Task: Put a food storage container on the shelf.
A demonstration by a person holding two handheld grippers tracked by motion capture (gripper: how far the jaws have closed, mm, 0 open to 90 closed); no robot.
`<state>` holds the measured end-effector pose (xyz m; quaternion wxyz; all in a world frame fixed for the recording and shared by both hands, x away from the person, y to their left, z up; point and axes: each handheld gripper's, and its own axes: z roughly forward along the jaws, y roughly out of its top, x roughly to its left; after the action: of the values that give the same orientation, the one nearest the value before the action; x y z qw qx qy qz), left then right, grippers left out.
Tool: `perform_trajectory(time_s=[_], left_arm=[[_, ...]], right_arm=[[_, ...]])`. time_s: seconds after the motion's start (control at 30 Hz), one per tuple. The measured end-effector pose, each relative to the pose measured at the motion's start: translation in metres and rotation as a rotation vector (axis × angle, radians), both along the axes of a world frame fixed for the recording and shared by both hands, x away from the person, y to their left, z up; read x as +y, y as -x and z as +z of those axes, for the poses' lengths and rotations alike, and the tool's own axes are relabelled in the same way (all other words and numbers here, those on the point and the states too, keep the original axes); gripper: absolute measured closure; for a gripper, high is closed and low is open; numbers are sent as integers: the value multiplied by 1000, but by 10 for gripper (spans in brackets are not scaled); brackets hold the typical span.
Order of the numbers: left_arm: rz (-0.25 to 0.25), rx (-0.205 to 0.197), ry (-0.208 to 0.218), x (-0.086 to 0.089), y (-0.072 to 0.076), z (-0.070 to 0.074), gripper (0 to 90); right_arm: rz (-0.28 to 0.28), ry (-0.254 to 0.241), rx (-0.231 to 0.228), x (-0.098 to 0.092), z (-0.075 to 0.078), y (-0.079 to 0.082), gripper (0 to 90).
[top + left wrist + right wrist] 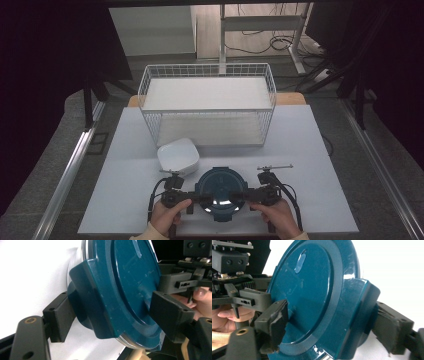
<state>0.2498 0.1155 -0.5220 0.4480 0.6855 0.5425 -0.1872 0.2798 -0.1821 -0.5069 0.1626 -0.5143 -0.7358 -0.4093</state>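
Teal plastic marks the round lidded container (220, 194), which sits near the front edge of the white surface (310, 165), between the person's two hands. The left gripper (202, 199) reaches in from the left and the right gripper (239, 196) from the right, each meeting the container at its side.

In the left gripper view, the left gripper (107, 315) has its jaws spread around a locking flap (93, 300) on the lid's edge: one jaw lies against the underside by the flap, the other rests over the lid's (132, 280) top face. In the right gripper view, the right gripper (329, 322) straddles the opposite flap (358, 315) the same way, one torn-padded jaw on the lid (304, 290) top and the other behind the flap. Both pinch the container's rim at their flaps.

The left hand (167, 215) and right hand (280, 216) grip the tool handles at the bottom of the high view.

A white, square-ish bowl (178, 156) stands just behind and left of the container, close to it; whether they touch I cannot tell. Farther back stands a white wire rack (207, 105) with two shelf levels. Beyond the surface lie a grey floor (65, 130) and some cables (280, 42).
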Motion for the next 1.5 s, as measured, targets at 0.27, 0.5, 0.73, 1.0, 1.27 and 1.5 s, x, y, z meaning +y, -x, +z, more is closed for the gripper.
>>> perform_trajectory(time_s=[0.27,0.5,0.73,1.0,1.27,1.5], left_arm=[[47,25,19,3,3,2,279],[67,12,15,4,8,6,316],[81,-6,33,7,10,9,366],[82,-43,24,7,14,16,401],[73,-72,21,9,17,23,405],[67,-99,26,10,20,32,406]], right_arm=[[-31,-22,30,-6,2,-1,286],[-44,-26,17,-7,7,2,329],[-60,-50,-8,-12,11,4,380],[-59,-41,-48,-12,19,8,397],[-45,-40,-82,-11,26,11,397],[-32,-34,-130,-10,38,15,397]])
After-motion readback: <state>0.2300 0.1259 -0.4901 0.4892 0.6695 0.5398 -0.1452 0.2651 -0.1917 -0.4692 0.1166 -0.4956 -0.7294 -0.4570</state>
